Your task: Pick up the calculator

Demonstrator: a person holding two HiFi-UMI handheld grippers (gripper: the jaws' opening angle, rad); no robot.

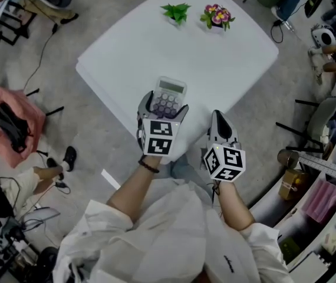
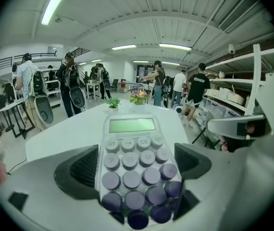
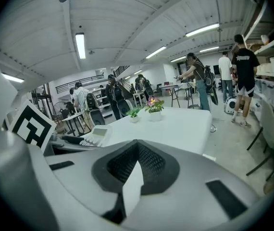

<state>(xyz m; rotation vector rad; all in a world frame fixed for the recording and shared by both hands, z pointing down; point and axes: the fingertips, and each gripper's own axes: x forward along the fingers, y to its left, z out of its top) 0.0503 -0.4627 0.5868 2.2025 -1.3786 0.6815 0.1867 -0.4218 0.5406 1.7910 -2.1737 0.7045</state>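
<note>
The left gripper (image 2: 136, 177) is clenched on the pale grey calculator with round purple keys and a greenish display (image 2: 132, 148). Its two dark ribbed pads (image 2: 79, 170) press against the long sides of the calculator at the keypad end, and the display end points away from the person. In the head view the left gripper (image 1: 165, 106) and the calculator (image 1: 169, 93) are over the white rectangular table (image 1: 215, 69), near the corner that is closest to the person. It is not possible to tell whether the calculator rests on the surface or is raised a little above it. The right gripper (image 3: 133, 170) is closed and holds nothing: its jaws meet in one line with only the table (image 3: 175, 124) visible beyond them. In the head view the right gripper (image 1: 217, 118) is just beside the left one, over the near right edge of the table. Each gripper carries a white cube with black square markers, the left cube (image 1: 158, 137) and the right cube (image 1: 224, 163), close to the person's wrists. Near the far edge of the table stand a small green leafy plant in a white pot (image 1: 175, 12) and, beside it, a small pot of pink and purple flowers (image 1: 217, 15), both well apart from the calculator.
</note>
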